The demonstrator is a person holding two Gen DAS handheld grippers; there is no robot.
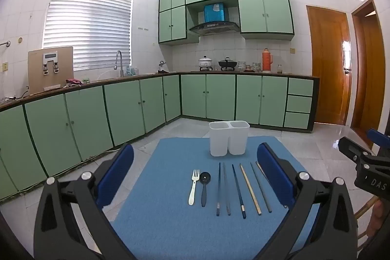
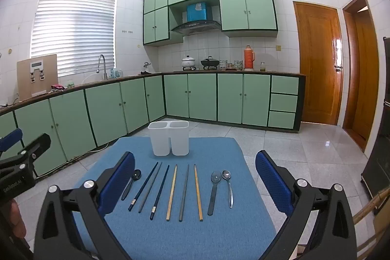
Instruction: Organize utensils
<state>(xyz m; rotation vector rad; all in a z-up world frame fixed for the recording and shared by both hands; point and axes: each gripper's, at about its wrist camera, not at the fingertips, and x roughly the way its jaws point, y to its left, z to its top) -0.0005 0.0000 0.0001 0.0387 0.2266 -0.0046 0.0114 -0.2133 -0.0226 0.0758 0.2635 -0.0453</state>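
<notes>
A white two-compartment utensil holder stands upright and empty at the far end of a blue mat. In front of it lie, in a row, a white fork, a black spoon, several chopsticks, a dark clear-bowled spoon and a metal spoon. My left gripper and my right gripper are both open and empty, held above the near side of the row.
The mat covers a small table over a white tiled floor. Green cabinets run along the left and back walls. Wooden doors stand at the right. A wooden chair edge shows at lower right.
</notes>
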